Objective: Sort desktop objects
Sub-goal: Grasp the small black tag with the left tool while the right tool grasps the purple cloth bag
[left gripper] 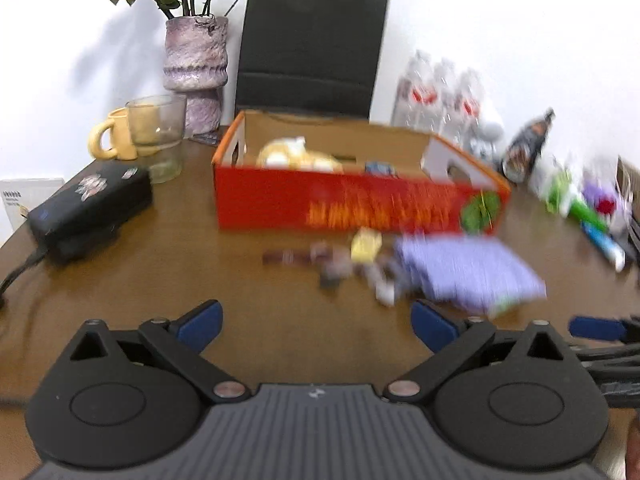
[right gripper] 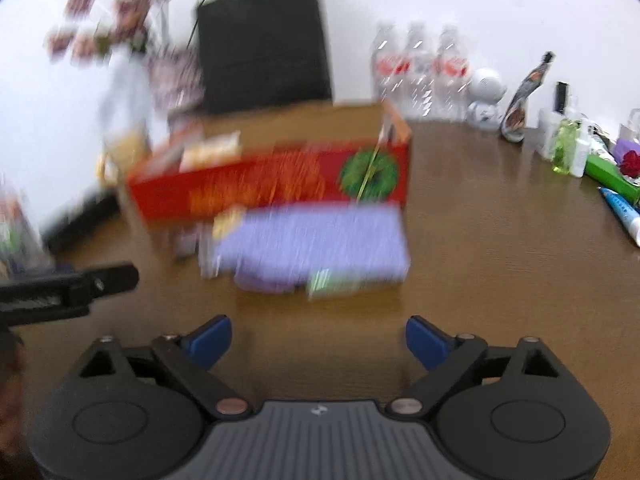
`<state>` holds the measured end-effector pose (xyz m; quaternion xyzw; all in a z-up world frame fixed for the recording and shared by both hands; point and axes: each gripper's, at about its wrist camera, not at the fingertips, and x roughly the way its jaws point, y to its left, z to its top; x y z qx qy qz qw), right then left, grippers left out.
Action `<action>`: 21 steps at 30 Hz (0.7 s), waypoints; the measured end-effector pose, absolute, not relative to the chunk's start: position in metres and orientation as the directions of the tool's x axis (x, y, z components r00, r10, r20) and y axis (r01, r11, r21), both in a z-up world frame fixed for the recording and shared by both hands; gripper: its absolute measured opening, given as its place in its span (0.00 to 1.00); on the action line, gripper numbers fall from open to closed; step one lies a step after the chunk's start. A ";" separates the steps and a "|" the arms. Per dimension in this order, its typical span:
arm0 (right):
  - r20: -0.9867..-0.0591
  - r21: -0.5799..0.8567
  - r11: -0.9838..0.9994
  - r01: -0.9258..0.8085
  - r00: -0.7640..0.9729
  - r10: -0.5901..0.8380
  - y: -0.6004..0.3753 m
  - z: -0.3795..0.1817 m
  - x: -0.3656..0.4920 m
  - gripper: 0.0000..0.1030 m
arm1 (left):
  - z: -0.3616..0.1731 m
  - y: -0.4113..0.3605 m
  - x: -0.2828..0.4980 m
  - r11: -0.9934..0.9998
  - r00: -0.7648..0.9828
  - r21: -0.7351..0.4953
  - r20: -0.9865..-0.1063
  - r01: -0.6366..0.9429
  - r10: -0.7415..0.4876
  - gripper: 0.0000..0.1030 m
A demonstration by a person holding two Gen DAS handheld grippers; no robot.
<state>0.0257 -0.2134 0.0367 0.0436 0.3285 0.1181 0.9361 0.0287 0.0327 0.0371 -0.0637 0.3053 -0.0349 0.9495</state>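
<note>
1. Left gripper (left gripper: 316, 326) sits nearest the lens, jaws spread wide with nothing between them, bare desk (left gripper: 160, 272) under the blue pads. Right gripper (right gripper: 319, 340) is the same: jaws wide, nothing held.
2. Purple pack (left gripper: 472, 270) lies flat on the desk ahead of the left jaws, just beyond the right-hand pad and off to that side. In the right wrist view it is straight ahead of the jaws, apart from them, just in front of the red box.
3. Small loose items (left gripper: 344, 258), one of them yellow, lie scattered just left of the purple pack; too blurred to identify.
4. Desk is brown wood grain, slightly glossy, against a plain white wall.
5. Red box (left gripper: 360, 184) is open-topped cardboard with orange rim, a green round print on its front and pale wrapped things inside. It stands mid-desk behind the pack.
6. Black paper bag (left gripper: 312, 44) stands upright behind the box, against the wall.
7. Rough purple vase (left gripper: 196, 60) with dried roses is left of the bag; clear glass (left gripper: 158, 136) and yellow mug (left gripper: 116, 136) stand in front of it.
8. Black pouch (left gripper: 92, 208) with stickers lies at far left.
9. Water bottles (right gripper: 420, 68) and tubes (right gripper: 620, 208) line the right edge.
</note>
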 end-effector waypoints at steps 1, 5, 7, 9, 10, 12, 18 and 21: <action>-0.588 0.179 0.967 -0.182 0.768 0.254 -0.220 0.043 0.033 0.91 | 0.039 0.035 0.042 0.985 0.803 -0.168 -0.583 0.027 -0.122 0.87; -0.604 0.194 0.971 -0.138 0.763 0.229 -0.234 0.048 0.074 0.81 | 0.031 0.028 0.079 0.990 0.778 -0.134 -0.618 0.039 -0.114 0.68; -0.619 0.205 0.971 -0.120 0.753 0.224 -0.240 0.046 0.088 0.78 | 0.024 0.026 0.086 0.991 0.764 -0.125 -0.634 0.049 -0.117 0.60; -0.628 0.215 0.970 -0.111 0.745 0.225 -0.244 0.043 0.098 0.77 | 0.019 0.025 0.086 0.990 0.756 -0.119 -0.640 0.078 -0.137 0.57; -0.627 0.216 0.970 -0.113 0.745 0.227 -0.246 0.041 0.100 0.77 | 0.017 0.024 0.086 0.989 0.752 -0.115 -0.643 0.090 -0.143 0.55; -0.632 0.221 0.968 -0.118 0.738 0.235 -0.247 0.036 0.104 0.77 | 0.013 0.025 0.088 0.990 0.747 -0.110 -0.649 0.094 -0.143 0.54; -0.670 0.232 0.964 -0.130 0.697 0.255 -0.245 0.021 0.117 0.61 | 0.011 0.022 0.093 0.991 0.747 -0.077 -0.652 0.109 -0.133 0.43; -0.665 0.259 0.953 -0.158 0.687 0.295 -0.244 0.020 0.119 0.51 | 0.012 0.017 0.091 0.991 0.743 -0.056 -0.657 0.119 -0.126 0.25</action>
